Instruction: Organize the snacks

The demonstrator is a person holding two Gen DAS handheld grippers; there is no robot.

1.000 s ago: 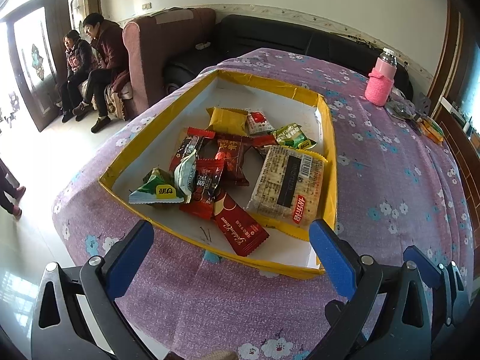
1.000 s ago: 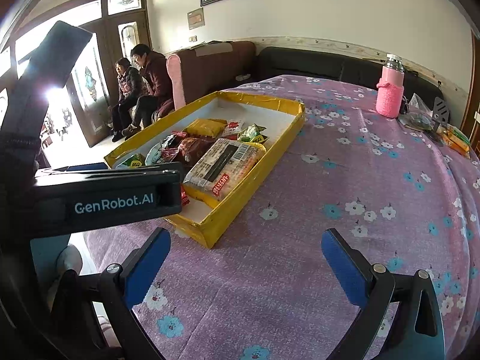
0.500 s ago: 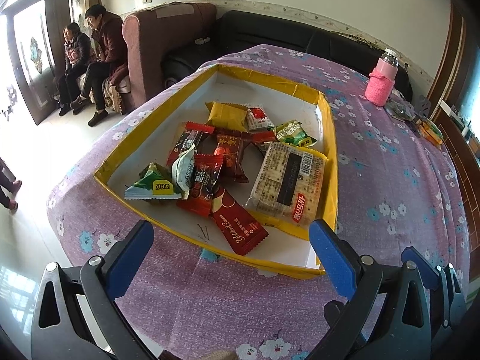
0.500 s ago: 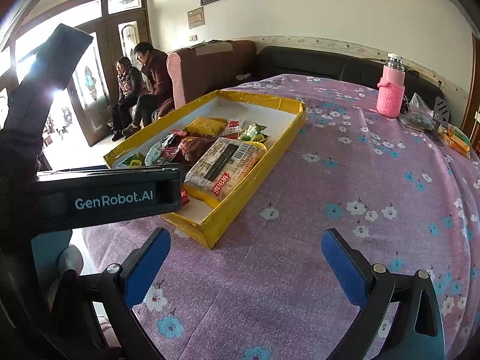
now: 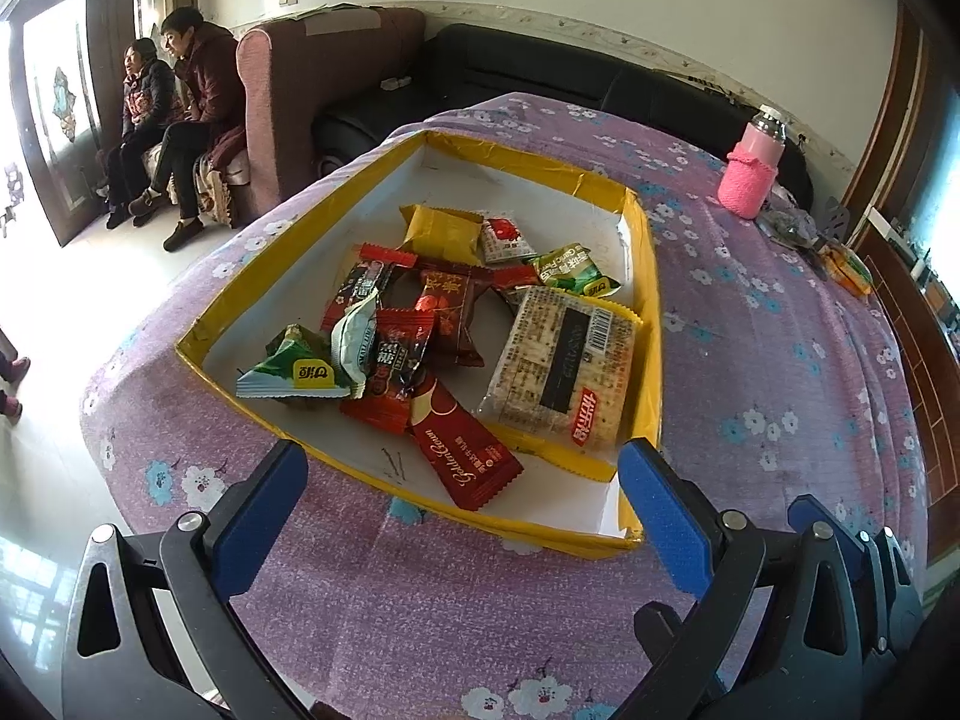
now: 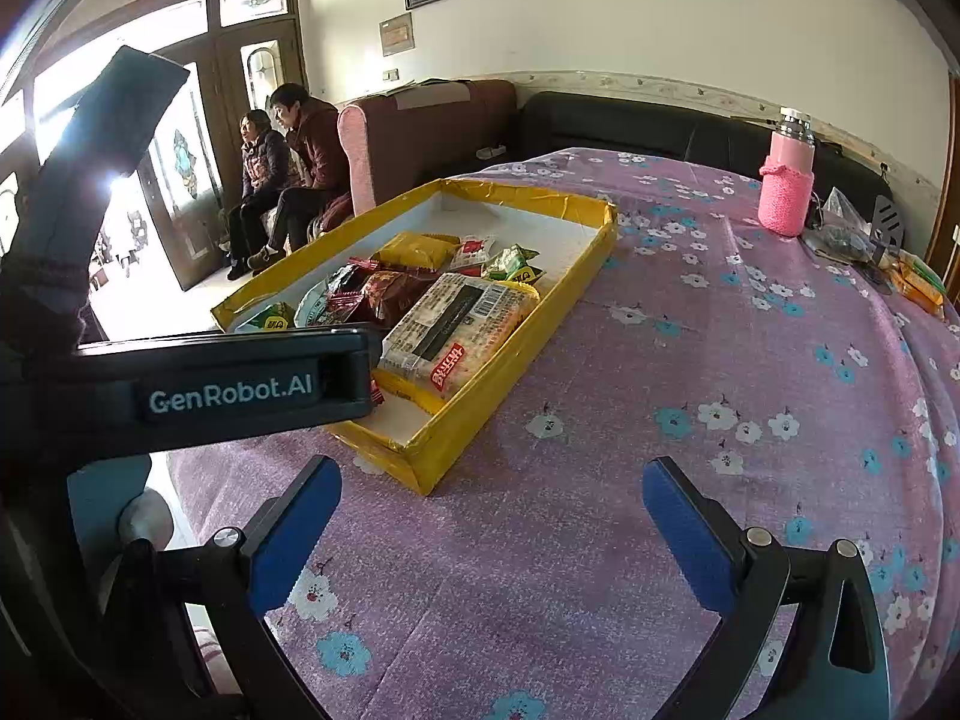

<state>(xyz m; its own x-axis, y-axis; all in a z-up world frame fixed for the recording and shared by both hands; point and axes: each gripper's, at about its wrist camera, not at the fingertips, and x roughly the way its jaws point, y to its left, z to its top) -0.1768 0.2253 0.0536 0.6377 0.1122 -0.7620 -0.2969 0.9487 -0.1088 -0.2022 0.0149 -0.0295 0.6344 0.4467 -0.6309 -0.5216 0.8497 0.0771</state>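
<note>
A shallow yellow-rimmed box (image 5: pixel 653 324) (image 6: pixel 516 360) lies on a purple flowered tablecloth and holds several snack packets. Among them are a clear cracker pack (image 5: pixel 564 372) (image 6: pixel 456 324), a long red wafer packet (image 5: pixel 465 450), a green packet (image 5: pixel 294 369) and a yellow packet (image 5: pixel 444 227). My left gripper (image 5: pixel 459 483) hovers open just before the box's near edge, nothing between its blue pads. My right gripper (image 6: pixel 489 495) stands open over bare cloth to the right of the box. The left gripper's black body (image 6: pixel 228 387) hides the box's near left corner in the right wrist view.
A pink bottle in a knitted sleeve (image 5: pixel 753 171) (image 6: pixel 786 177) stands at the far right of the table beside small clutter (image 5: pixel 840 258). Two people sit on a sofa (image 5: pixel 180 114) by the door, left of the table. A black couch (image 5: pixel 540 78) runs behind.
The left wrist view has shifted a little, so the box sits slightly more to the right and closer. The right gripper has hardly moved. Both stay open.
</note>
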